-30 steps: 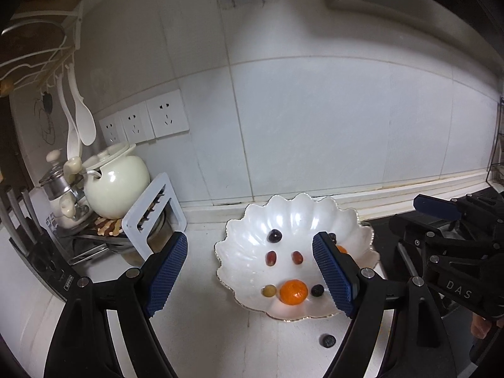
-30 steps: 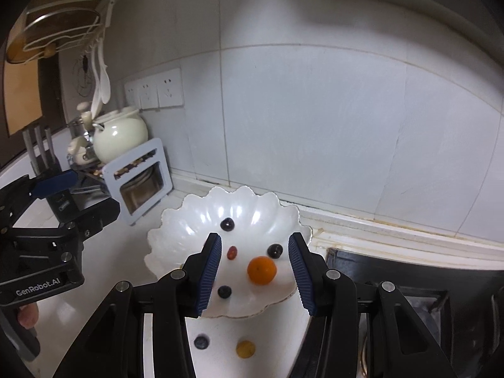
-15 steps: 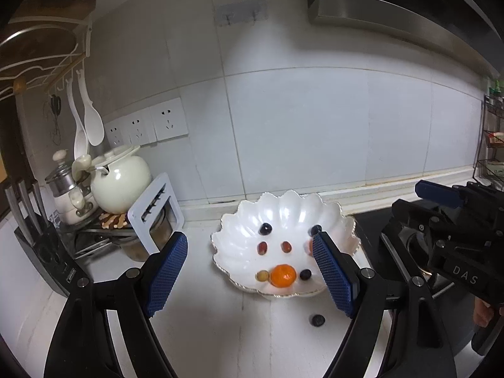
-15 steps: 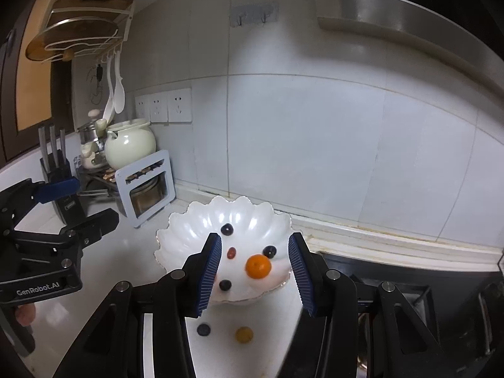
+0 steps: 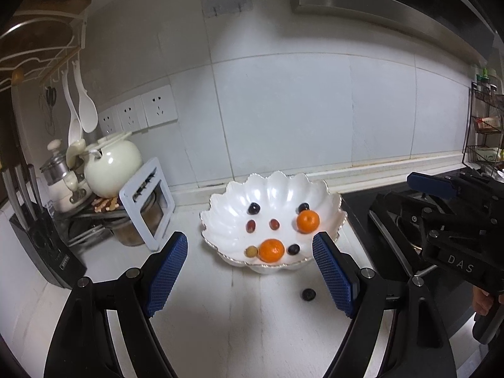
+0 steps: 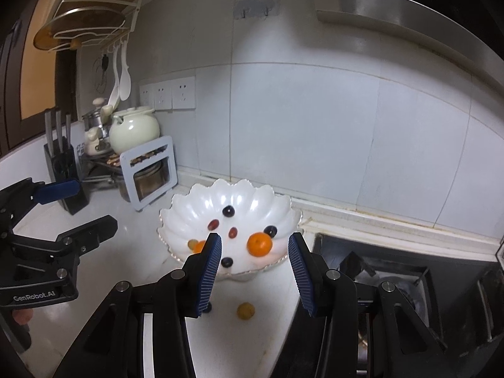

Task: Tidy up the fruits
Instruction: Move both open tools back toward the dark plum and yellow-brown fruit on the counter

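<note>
Countertop (image 5: 252,330), white, bearing a scalloped white bowl (image 5: 277,189) near the tiled wall. Left gripper (image 5: 249,271): jaws spread wide, nothing between them, held short of the bowl. Right gripper (image 6: 255,271): jaws partly apart, likewise empty. Bowl contents: two oranges (image 5: 307,221), dark grapes (image 5: 253,208), reddish grapes (image 5: 274,224) and one yellowish grape (image 5: 251,251). Loose on the counter before the bowl: a dark grape (image 5: 308,294) and a yellow-brown fruit (image 6: 245,310).

I see black linkages with silver screws behind blue ribbed pads (image 5: 167,272) on my left gripper (image 5: 250,277) and right gripper (image 6: 255,275).
</note>
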Available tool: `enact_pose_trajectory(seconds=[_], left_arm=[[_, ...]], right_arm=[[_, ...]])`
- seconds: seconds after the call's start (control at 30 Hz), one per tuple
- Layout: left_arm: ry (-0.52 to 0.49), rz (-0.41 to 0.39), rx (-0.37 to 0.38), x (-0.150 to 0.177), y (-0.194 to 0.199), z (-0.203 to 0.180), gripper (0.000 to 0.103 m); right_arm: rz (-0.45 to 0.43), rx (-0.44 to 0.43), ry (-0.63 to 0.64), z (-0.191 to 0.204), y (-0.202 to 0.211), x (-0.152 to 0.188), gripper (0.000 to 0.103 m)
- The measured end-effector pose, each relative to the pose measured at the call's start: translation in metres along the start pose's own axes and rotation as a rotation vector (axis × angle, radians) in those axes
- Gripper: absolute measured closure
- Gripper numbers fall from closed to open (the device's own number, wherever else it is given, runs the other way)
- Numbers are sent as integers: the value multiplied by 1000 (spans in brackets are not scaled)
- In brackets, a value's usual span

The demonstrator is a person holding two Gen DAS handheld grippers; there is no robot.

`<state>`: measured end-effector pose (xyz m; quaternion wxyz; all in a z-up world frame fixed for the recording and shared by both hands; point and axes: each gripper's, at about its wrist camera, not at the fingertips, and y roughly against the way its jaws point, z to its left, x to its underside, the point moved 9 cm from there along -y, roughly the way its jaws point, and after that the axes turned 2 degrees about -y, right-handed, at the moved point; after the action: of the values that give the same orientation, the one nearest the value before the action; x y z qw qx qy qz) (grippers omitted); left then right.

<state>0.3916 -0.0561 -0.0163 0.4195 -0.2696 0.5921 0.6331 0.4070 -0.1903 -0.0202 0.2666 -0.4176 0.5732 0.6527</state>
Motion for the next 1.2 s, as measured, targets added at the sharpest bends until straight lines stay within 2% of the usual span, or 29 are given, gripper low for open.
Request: enact_pose_trajectory(seconds=[0.53, 0.83, 1.2], left_arm=[[-11, 30, 73, 31, -13, -24, 23], [-15, 43, 134, 48, -26, -37, 29], [-53, 95, 154, 69, -57, -53, 40]], right_arm=[[60, -38, -4, 3, -9, 35, 57], [90, -55, 18, 7, -22, 54, 57], [161, -77, 22, 4, -53, 82, 57]])
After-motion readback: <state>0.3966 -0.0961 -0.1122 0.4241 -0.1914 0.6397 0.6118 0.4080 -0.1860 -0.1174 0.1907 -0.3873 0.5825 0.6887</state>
